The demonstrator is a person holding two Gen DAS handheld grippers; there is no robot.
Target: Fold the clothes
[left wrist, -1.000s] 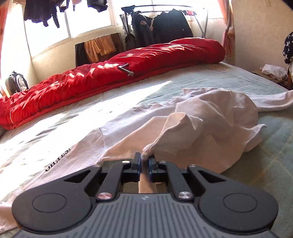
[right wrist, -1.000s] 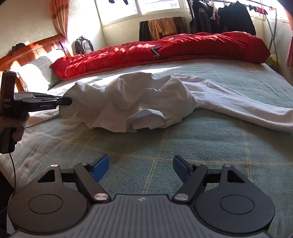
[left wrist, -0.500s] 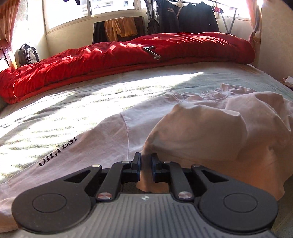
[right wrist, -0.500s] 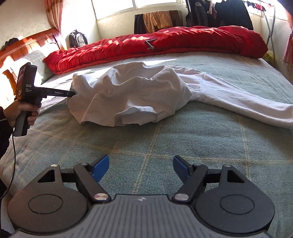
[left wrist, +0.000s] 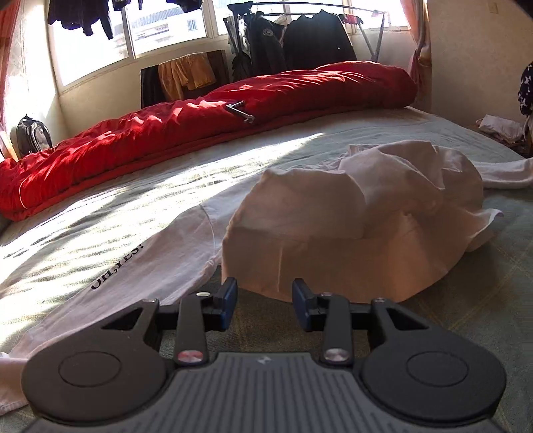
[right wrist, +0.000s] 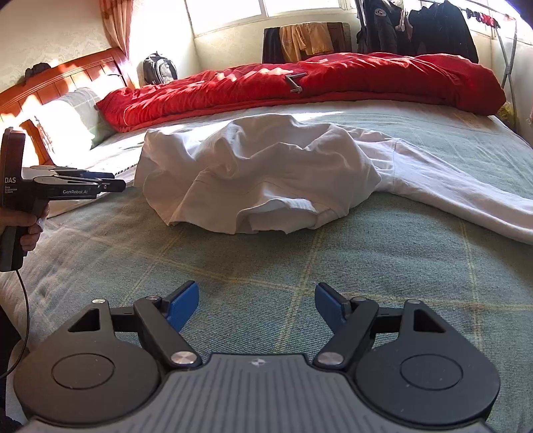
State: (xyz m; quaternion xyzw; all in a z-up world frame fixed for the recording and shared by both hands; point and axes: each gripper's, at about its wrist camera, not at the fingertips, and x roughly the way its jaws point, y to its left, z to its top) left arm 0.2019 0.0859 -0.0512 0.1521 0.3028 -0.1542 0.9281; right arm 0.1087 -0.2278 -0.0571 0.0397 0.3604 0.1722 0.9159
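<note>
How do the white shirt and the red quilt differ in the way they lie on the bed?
The white shirt lies bunched in a heap mid-bed, one sleeve stretched out flat; the red quilt lies as one long roll along the far edge. The shirt is near the left gripper, the quilt far behind. Both rest on the green bedcover.

We're in a home bedroom: a wide bed [right wrist: 299,266] under a green plaid cover, wooden headboard [right wrist: 63,83] and pillow [right wrist: 66,116] at its end. A red duvet [left wrist: 200,133] lies along the far edge, dark jackets on a drying rack [left wrist: 299,43] by sunny windows [left wrist: 166,26].
</note>
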